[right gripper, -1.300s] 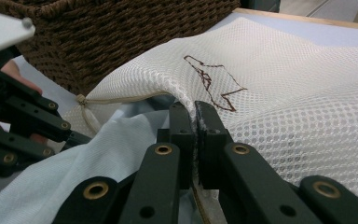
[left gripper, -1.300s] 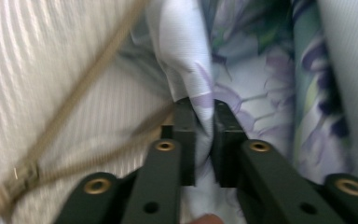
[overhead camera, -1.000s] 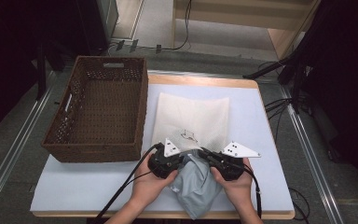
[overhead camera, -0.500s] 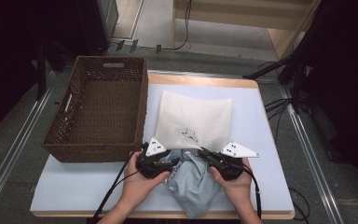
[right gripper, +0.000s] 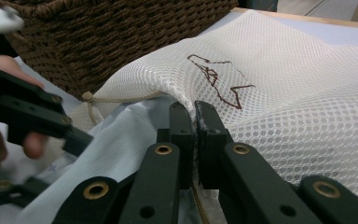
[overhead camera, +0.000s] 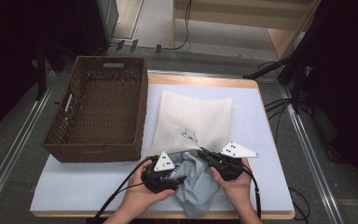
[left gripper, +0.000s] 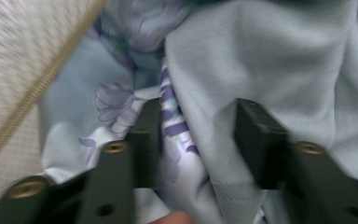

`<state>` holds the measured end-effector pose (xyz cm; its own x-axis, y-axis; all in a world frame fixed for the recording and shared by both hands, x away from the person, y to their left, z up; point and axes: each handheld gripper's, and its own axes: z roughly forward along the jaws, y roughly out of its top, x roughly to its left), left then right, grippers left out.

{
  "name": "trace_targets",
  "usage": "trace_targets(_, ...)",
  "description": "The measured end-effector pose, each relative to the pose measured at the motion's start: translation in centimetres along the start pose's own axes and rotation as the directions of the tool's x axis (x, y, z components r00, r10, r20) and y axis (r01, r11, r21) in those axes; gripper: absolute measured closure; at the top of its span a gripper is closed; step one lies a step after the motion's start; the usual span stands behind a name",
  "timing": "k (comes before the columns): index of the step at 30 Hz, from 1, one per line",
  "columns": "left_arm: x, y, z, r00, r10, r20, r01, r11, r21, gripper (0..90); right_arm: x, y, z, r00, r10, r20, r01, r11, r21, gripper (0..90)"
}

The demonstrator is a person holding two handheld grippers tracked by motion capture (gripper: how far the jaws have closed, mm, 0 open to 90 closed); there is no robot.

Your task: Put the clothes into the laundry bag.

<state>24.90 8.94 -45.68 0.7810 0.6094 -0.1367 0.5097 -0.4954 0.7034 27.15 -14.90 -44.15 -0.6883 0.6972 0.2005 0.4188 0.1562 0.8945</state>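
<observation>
Two grippers work at six o'clock on the table. The right gripper (right gripper: 195, 116) pinches the white mesh laundry bag's (overhead camera: 193, 122) rim; the left gripper (left gripper: 198, 135), jaws just closing, straddles unpressed the pale blue crumpled garment (left gripper: 270, 60).

A recording lab or studio is showing here: dark curtains (overhead camera: 23, 51) are hanging around a lone table (overhead camera: 270, 140), metal rails (overhead camera: 14, 149) are flanking it, and cables (overhead camera: 279, 105) are trailing over grey floor.

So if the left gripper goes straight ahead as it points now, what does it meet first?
Most likely the pale blue cloth: a fold already lies between the left gripper jaws. The mesh bag lies off to one side.
</observation>
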Motion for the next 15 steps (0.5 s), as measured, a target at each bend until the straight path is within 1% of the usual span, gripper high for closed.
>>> trace_targets(1,0.0,0.1,0.2,1.0,-0.002,-0.007,0.002,0.9999,0.01,61.8,0.0,0.0,0.0,1.0,-0.001,-0.001,0.001,1.0,0.0,87.6)
trace_targets(2,0.0,0.3,0.4,0.9999,-0.001,-0.014,0.001,1.0,0.009,64.8,0.0,0.0,0.0,1.0,0.0,-0.003,0.0,1.0,0.0,87.6)
trace_targets(4,0.0,1.0,0.7,0.9984,0.02,-0.053,-0.019,0.9998,0.011,75.9,0.0,0.0,0.1,1.0,0.001,-0.006,-0.001,1.0,0.002,87.6)
trace_targets(5,0.2,1.3,0.7,0.9972,0.019,-0.072,-0.018,0.9998,0.005,81.4,0.0,0.0,0.1,1.0,0.002,-0.007,-0.002,1.0,0.002,87.6)
trace_targets(6,0.3,1.7,0.8,0.9948,0.015,-0.101,-0.015,0.9999,0.002,84.7,0.0,0.0,0.0,1.0,0.001,-0.007,-0.001,1.0,0.003,87.6)
trace_targets(7,0.5,2.0,0.9,0.9931,0.011,-0.117,-0.011,0.9999,-0.004,86.1,0.0,0.0,0.0,1.0,0.002,-0.008,-0.002,1.0,0.001,87.6)
trace_targets(8,0.9,2.3,1.1,0.9899,0.002,-0.142,-0.003,1.0,-0.009,86.3,0.0,0.0,0.0,1.0,0.003,-0.009,-0.003,1.0,0.0,87.6)
trace_targets(9,1.2,2.5,1.2,0.9878,-0.009,-0.156,0.007,0.9999,-0.014,87.0,0.0,0.0,-0.1,0.9999,0.003,-0.01,-0.003,1.0,-0.002,87.6)
trace_targets(10,1.4,2.7,1.3,0.9813,-0.015,-0.192,0.013,0.9998,-0.013,87.2,0.0,0.0,-0.1,0.9999,0.002,-0.013,-0.002,1.0,-0.005,87.6)
trace_targets(11,1.5,2.9,1.5,0.9678,-0.008,-0.251,0.003,0.9998,-0.018,87.5,0.0,0.0,-0.2,0.9999,0.001,-0.014,-0.001,1.0,-0.006,87.6)
trace_targets(12,1.6,3.0,1.7,0.956,-0.005,-0.293,-0.001,0.9998,-0.018,87.5,0.0,0.1,-0.2,0.9999,0.001,-0.015,-0.001,0.9999,-0.011,87.6)
trace_targets(13,1.7,3.0,1.9,0.9491,-0.004,-0.315,-0.004,0.9997,-0.025,87.5,0.0,0.1,-0.3,0.9999,0.001,-0.016,-0.001,0.9999,-0.013,87.6)
trace_targets(14,1.8,2.9,2.3,0.9392,0.013,-0.343,-0.019,0.9997,-0.015,87.3,0.0,0.1,-0.3,0.9999,-0.001,-0.016,0.0,0.9999,-0.012,87.6)
trace_targets(15,1.8,2.8,2.5,0.938,0.028,-0.346,-0.031,0.9995,-0.005,86.3,0.0,0.1,-0.2,0.9998,-0.003,-0.018,0.003,1.0,-0.009,87.6)
